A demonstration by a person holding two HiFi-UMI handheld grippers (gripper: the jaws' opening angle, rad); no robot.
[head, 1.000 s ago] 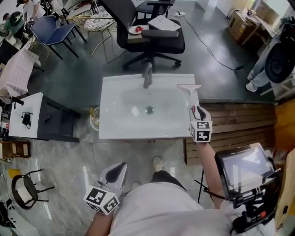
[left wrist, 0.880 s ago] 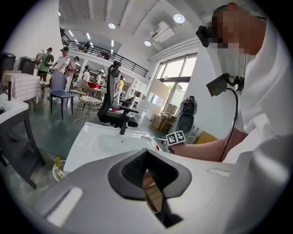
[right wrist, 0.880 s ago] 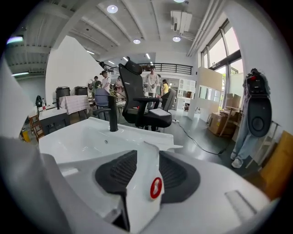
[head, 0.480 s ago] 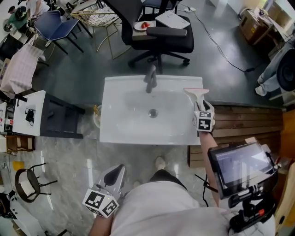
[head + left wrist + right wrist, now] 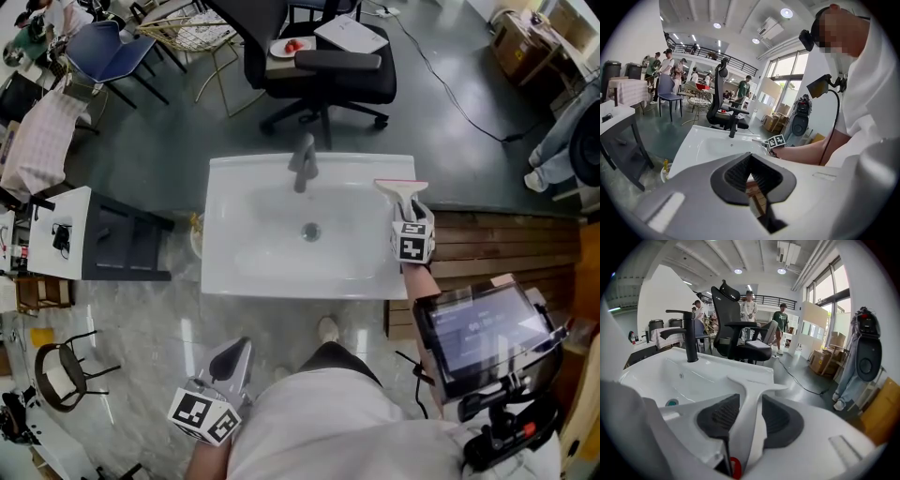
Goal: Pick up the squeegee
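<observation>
The white squeegee (image 5: 403, 187) lies on the right rim of the white sink (image 5: 225, 272), blade end toward the far side. My right gripper (image 5: 411, 216) is lowered over its handle. In the right gripper view the squeegee (image 5: 757, 386) runs out between the two dark pads, and the right gripper (image 5: 749, 411) stands wide open around it, not clamped. My left gripper (image 5: 236, 352) hangs low near the person's body, well short of the sink. In its own view the left gripper (image 5: 750, 157) has its tips together with nothing in them.
A dark faucet (image 5: 302, 161) stands at the sink's back edge. A black office chair (image 5: 319, 66) is beyond it. A side table (image 5: 84, 234) is to the left, wooden slats (image 5: 497, 253) to the right. A screen on a rig (image 5: 478, 333) sits by the right arm.
My right gripper has moved forward and down along the sink's right rim until its jaws straddle the squeegee handle. The left gripper has hardly shifted.
</observation>
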